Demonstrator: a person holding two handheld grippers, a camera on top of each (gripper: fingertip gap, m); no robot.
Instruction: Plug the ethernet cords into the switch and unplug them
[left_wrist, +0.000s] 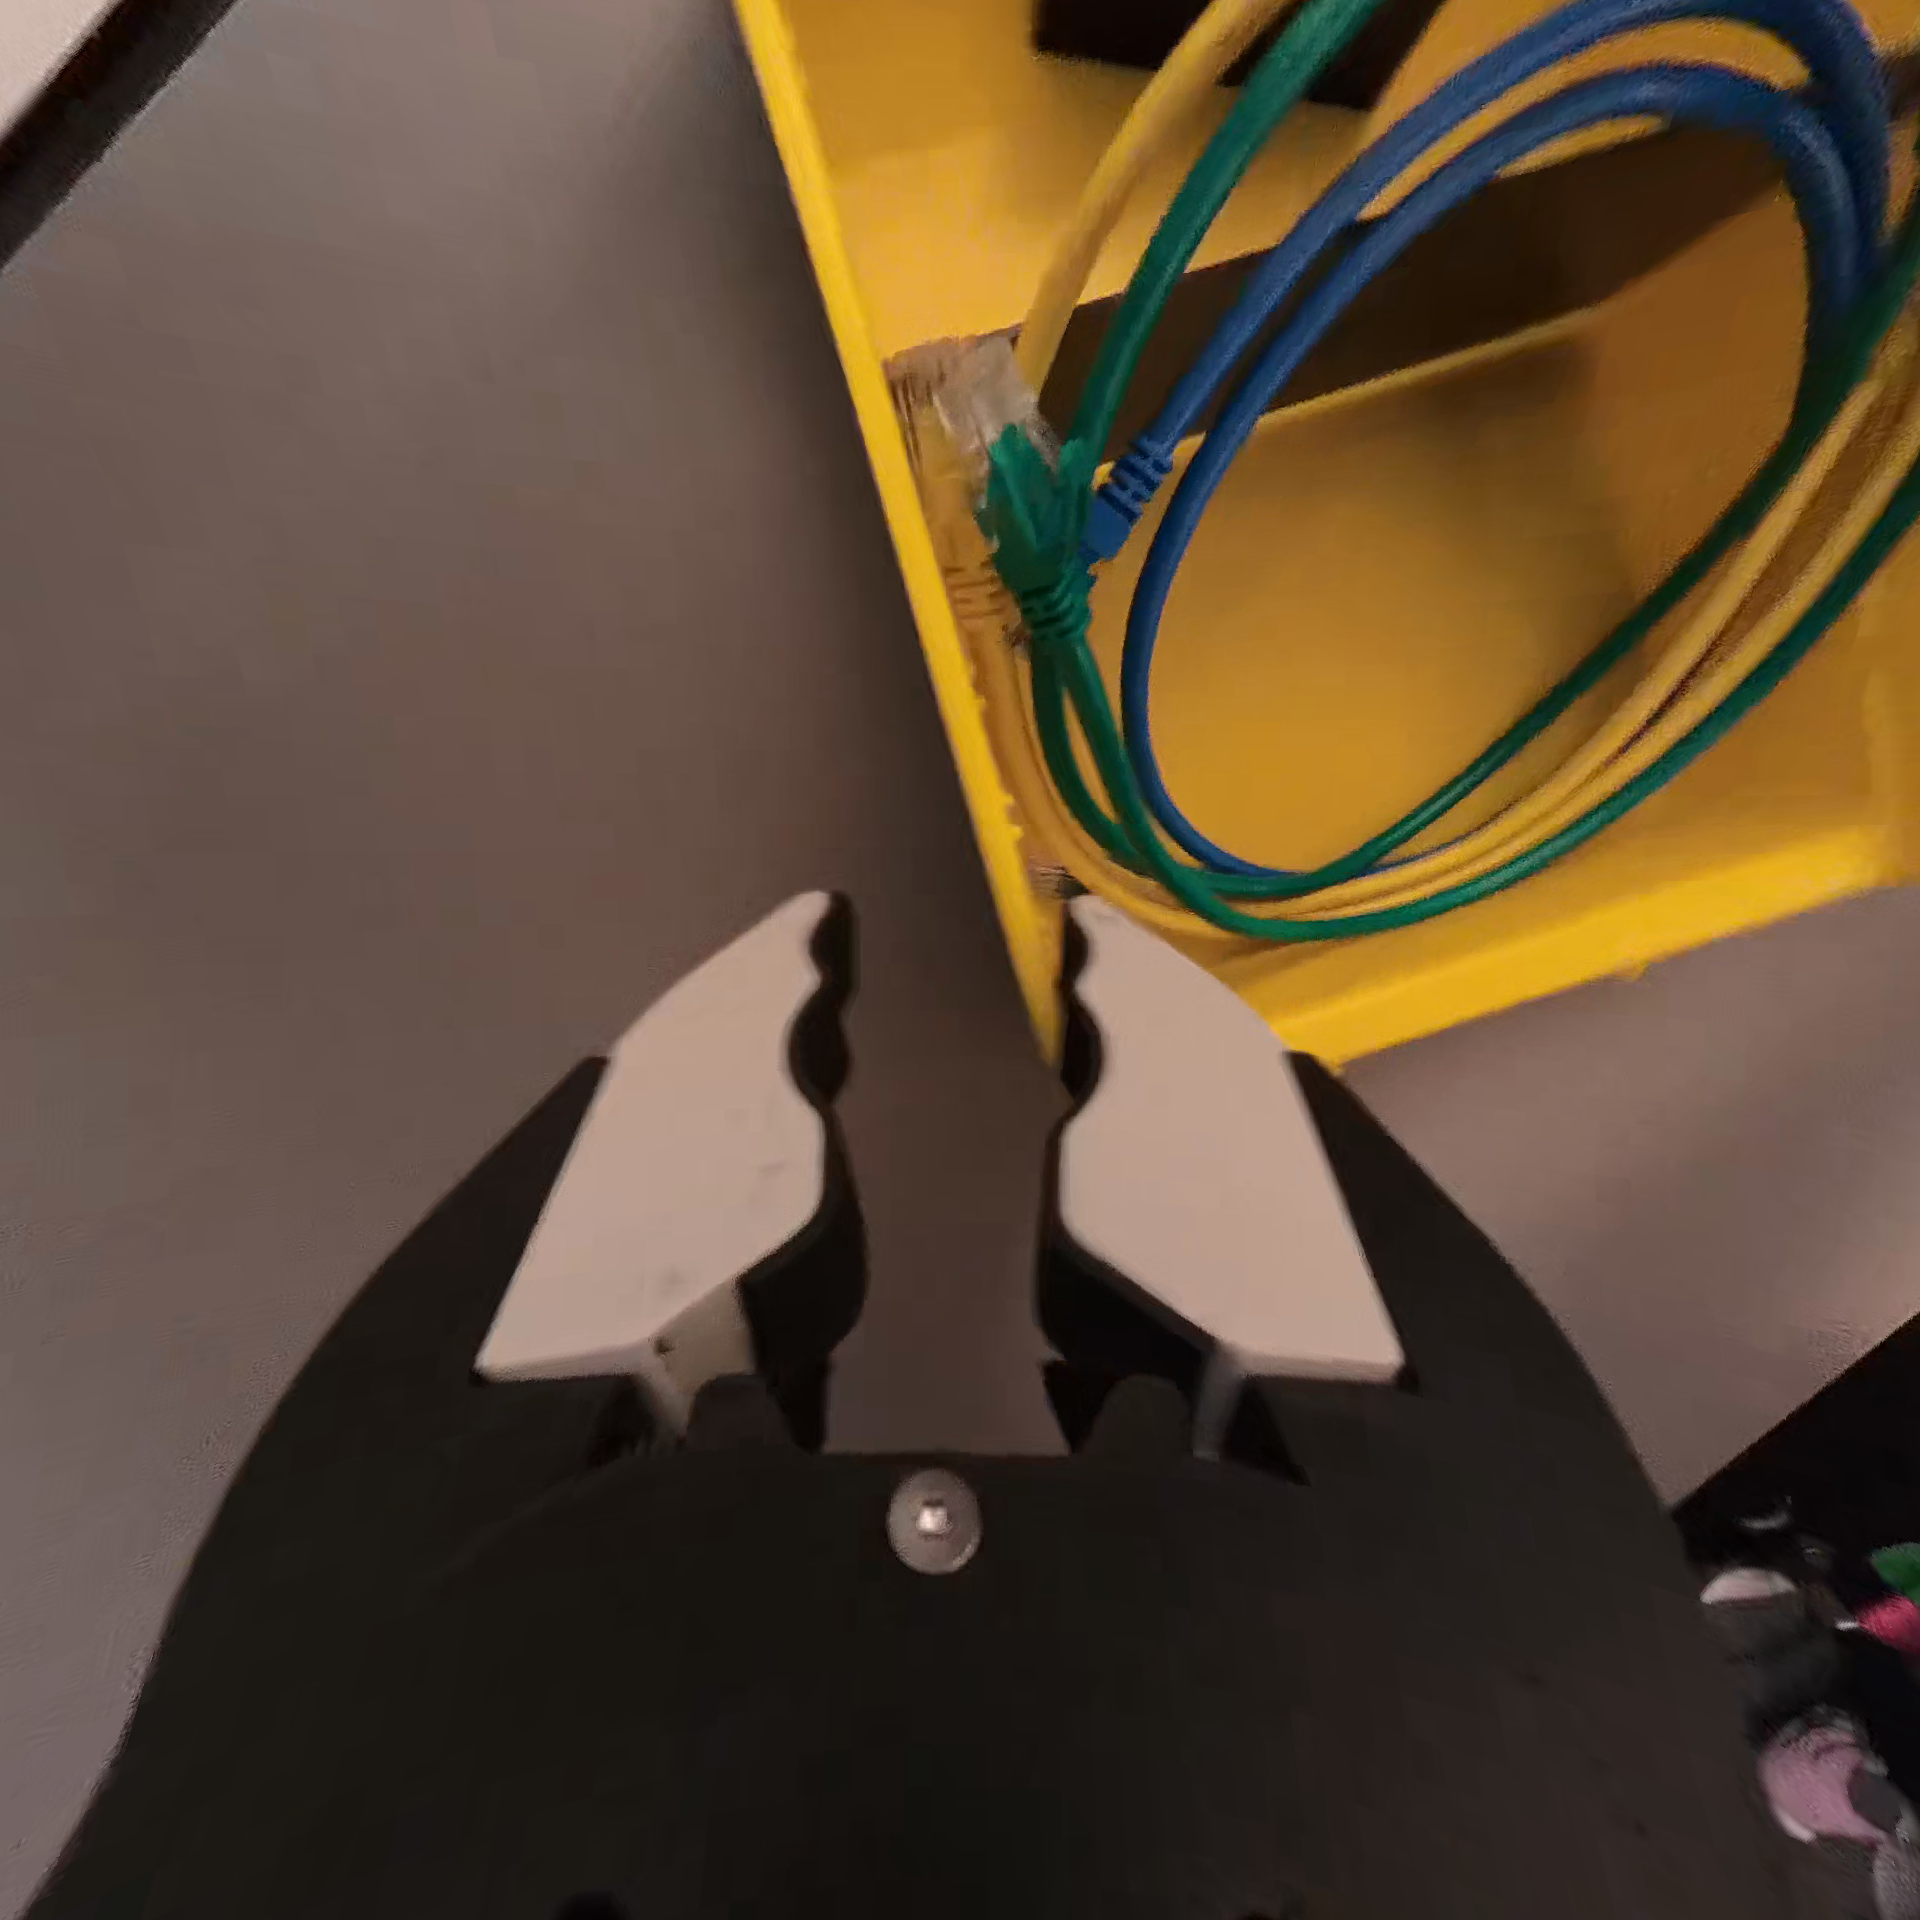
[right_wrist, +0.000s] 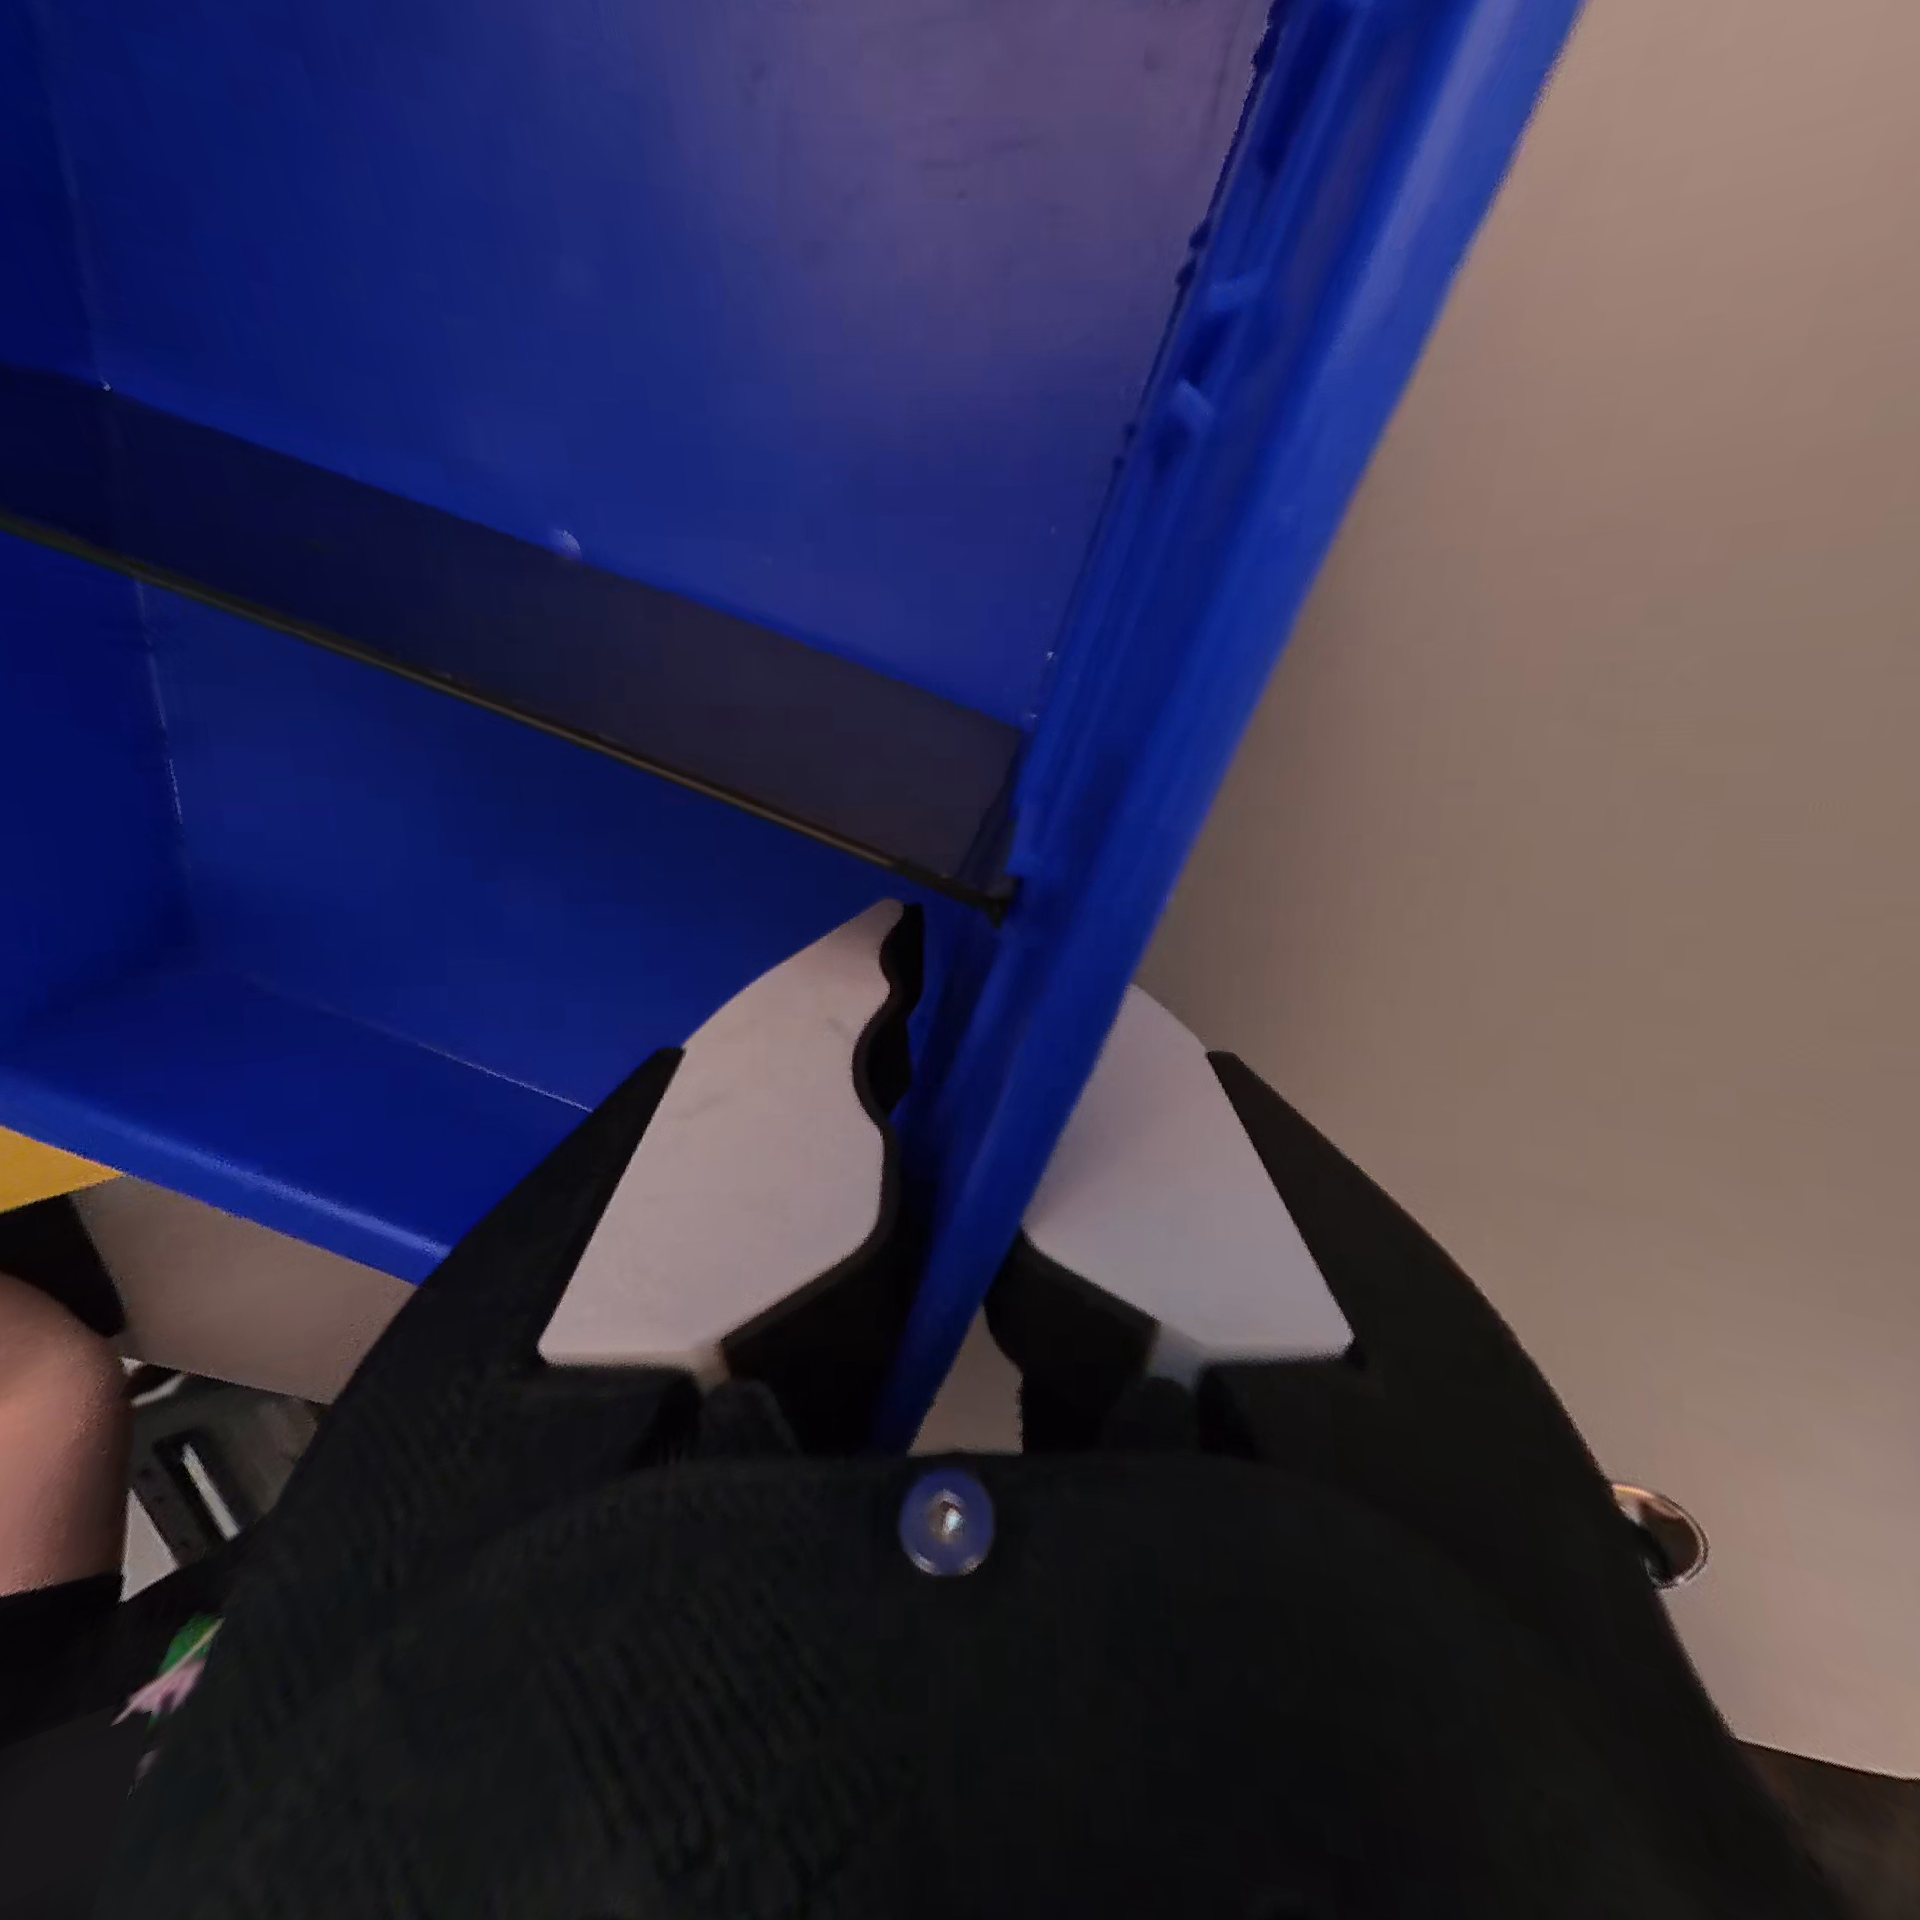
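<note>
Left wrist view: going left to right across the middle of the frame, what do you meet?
Grey table → yellow bin's wall → green cable's plug → blue cable's plug → coiled cable loops on the bin floor.

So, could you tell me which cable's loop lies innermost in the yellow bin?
The blue cable; the green cable and yellow cable curve outside it.
</note>
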